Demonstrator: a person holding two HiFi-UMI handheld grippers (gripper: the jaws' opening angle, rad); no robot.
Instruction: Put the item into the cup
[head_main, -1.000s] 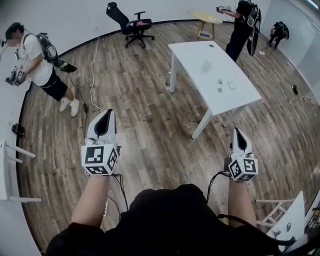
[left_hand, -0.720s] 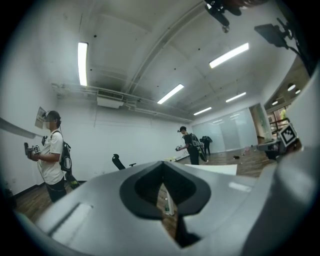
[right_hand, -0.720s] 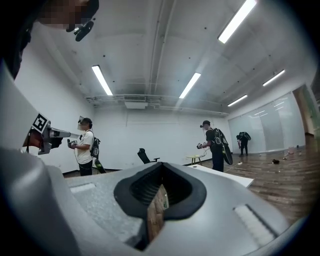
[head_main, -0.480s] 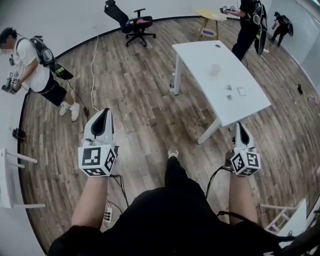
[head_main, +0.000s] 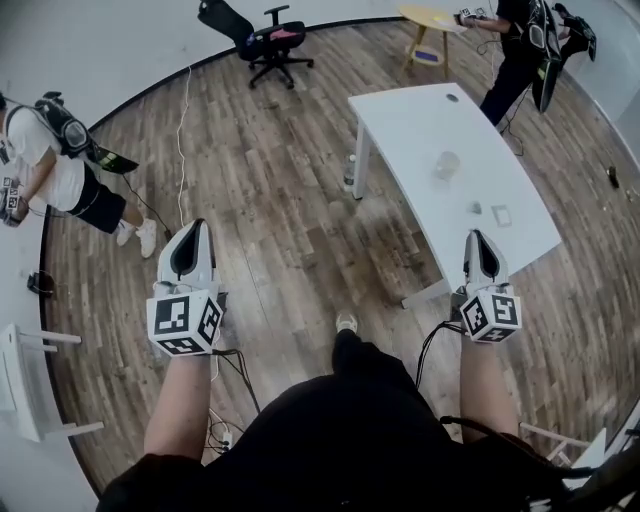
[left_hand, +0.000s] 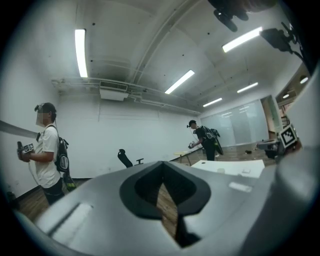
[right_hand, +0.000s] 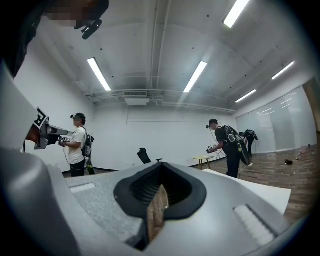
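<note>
— How far along was the task?
— Not begun, it seemed. The left gripper (head_main: 195, 226) and right gripper (head_main: 478, 236) were both closed, nothing between their jaws.
— Where were the cup and item?
— On the table (head_main: 405, 110) ahead of the right gripper, well apart from it. The item (head_main: 475, 208) lay nearer, the cup (head_main: 447, 165) beyond. Reaching, gripping and dropping in were still to do.

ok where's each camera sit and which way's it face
Head view: on the head, steeply down at wood floor and white table; forearms, left gripper, right gripper show.
Left gripper view: on that gripper, level along its shut jaws; right gripper at right edge.
Right gripper view: same, shut jaws; left gripper at left edge.
All share the office chair.
</note>
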